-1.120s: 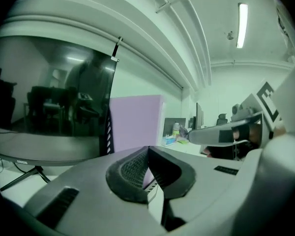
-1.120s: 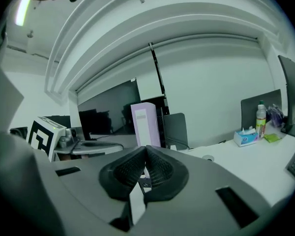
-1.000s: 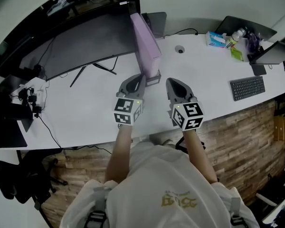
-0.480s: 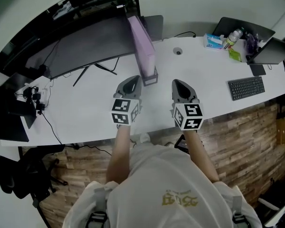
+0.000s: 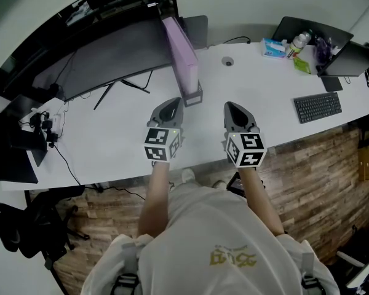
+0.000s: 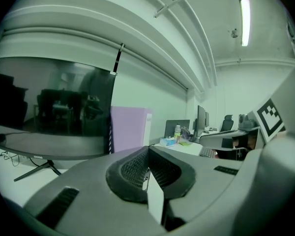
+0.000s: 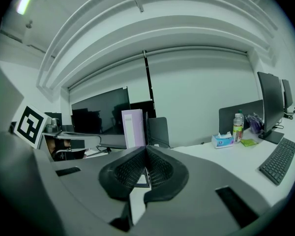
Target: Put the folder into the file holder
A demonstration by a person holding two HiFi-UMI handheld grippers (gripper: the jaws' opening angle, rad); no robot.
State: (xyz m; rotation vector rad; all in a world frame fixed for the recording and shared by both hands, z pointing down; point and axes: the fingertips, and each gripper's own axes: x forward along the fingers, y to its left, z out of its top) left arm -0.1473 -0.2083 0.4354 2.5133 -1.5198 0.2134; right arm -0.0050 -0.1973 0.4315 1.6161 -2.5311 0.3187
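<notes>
The purple folder stands upright in the dark file holder on the white desk, beside the big monitor. It shows as a lilac slab in the left gripper view and the right gripper view. My left gripper hovers near the desk's front edge, just short of the holder, shut with nothing in it. My right gripper hangs level with it to the right, also shut and empty. Each gripper view shows its own jaws pressed together.
A wide curved monitor fills the desk's back left. A keyboard, tissue box, bottle and laptop lie to the right. Cables and a small device sit at the left end.
Both grippers have drawn back from the file holder toward the desk's front edge, and the head view has shifted a little. The folder stays standing in the holder.
</notes>
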